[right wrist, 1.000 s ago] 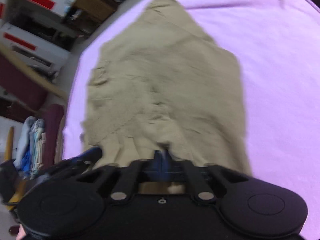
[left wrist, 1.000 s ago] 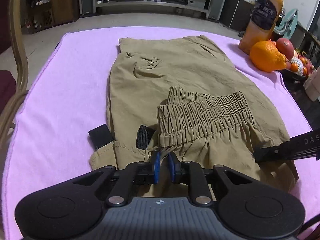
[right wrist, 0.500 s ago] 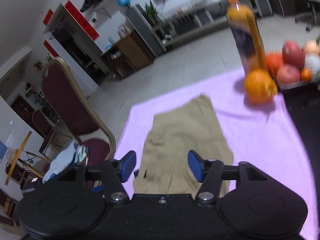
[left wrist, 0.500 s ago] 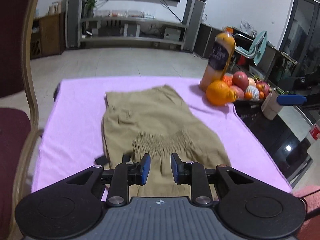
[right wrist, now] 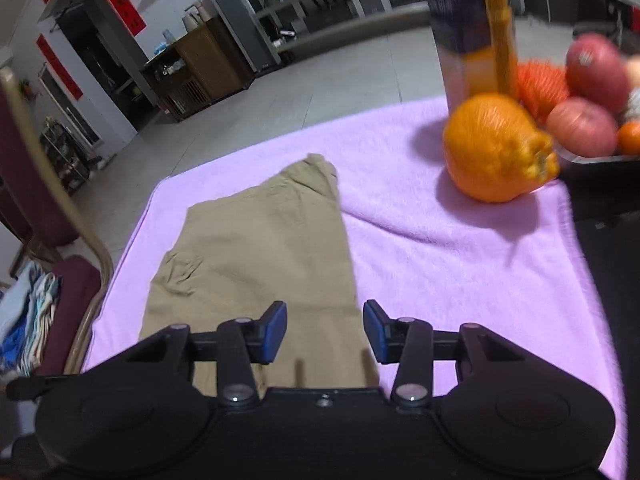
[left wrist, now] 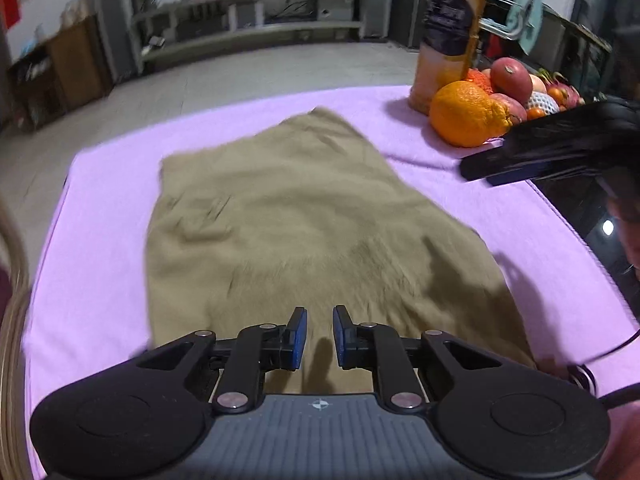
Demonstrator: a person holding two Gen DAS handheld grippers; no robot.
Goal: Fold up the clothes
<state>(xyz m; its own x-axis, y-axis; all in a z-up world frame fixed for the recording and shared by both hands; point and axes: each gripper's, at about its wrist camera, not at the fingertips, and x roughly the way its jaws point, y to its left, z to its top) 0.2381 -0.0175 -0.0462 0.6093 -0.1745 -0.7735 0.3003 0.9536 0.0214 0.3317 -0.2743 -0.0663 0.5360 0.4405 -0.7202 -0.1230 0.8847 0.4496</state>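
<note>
Folded khaki shorts (left wrist: 304, 232) lie flat on a pink-purple towel (left wrist: 104, 216) that covers the table. They also show in the right wrist view (right wrist: 256, 264). My left gripper (left wrist: 319, 336) hovers over the near edge of the shorts, jaws slightly apart and empty. My right gripper (right wrist: 325, 330) is open wide and empty above the shorts' near right edge. In the left wrist view the right gripper shows as a dark blurred shape (left wrist: 552, 148) at the right.
A large orange (right wrist: 496, 148), a juice bottle (right wrist: 476, 28) and a tray of apples and other fruit (right wrist: 592, 92) stand at the far right of the table. A maroon chair (right wrist: 48, 216) with clothes on its seat stands left of the table.
A second ago both grippers were shut on the shorts' waistband. They let go, lifted away, and have now come down close over the folded shorts, both open.
</note>
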